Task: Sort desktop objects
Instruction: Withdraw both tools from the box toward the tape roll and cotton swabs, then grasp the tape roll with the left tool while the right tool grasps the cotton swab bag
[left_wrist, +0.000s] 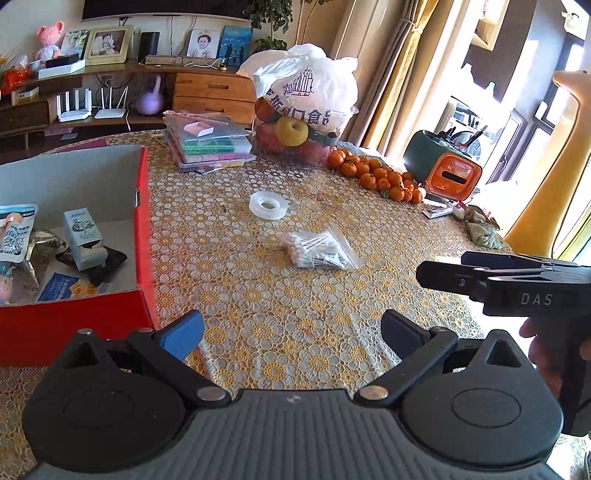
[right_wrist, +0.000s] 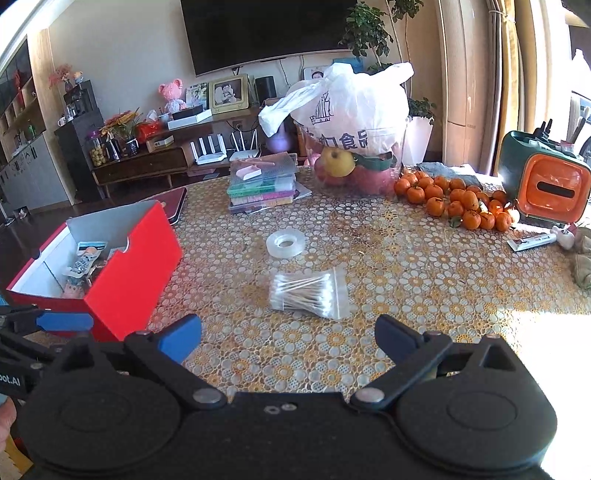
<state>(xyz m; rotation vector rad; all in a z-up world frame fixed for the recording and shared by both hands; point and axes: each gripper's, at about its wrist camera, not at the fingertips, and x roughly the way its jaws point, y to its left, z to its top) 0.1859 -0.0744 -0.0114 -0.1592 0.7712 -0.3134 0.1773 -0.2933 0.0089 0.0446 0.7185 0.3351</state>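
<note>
Two grippers hover low over counter (right_wrist: 406, 280) w/ yellow-and-white flower-pattern lace cloth. Open red cardboard box (right_wrist: 122, 258) sits at left on counter, w/ snack packets and a small white carton inside. Behind centre, white plastic bag of fruit (right_wrist: 354, 110), yellow apple showing at its base, beside a stack of clear plastic cases (right_wrist: 264, 181). Pile of small orange mandarins (right_wrist: 454, 203) just right of the bag. Clear zip bag of white cotton swabs (right_wrist: 308, 293) lies mid-counter, well apart from box. Clear roll of tape (right_wrist: 285, 242) lies flat just behind it, not touching. Left gripper (left_wrist: 291, 334): blue-padded fingers spread wide, empty. Right gripper (right_wrist: 288, 338): fingers wide too, nothing held, swab bag near in front.
</note>
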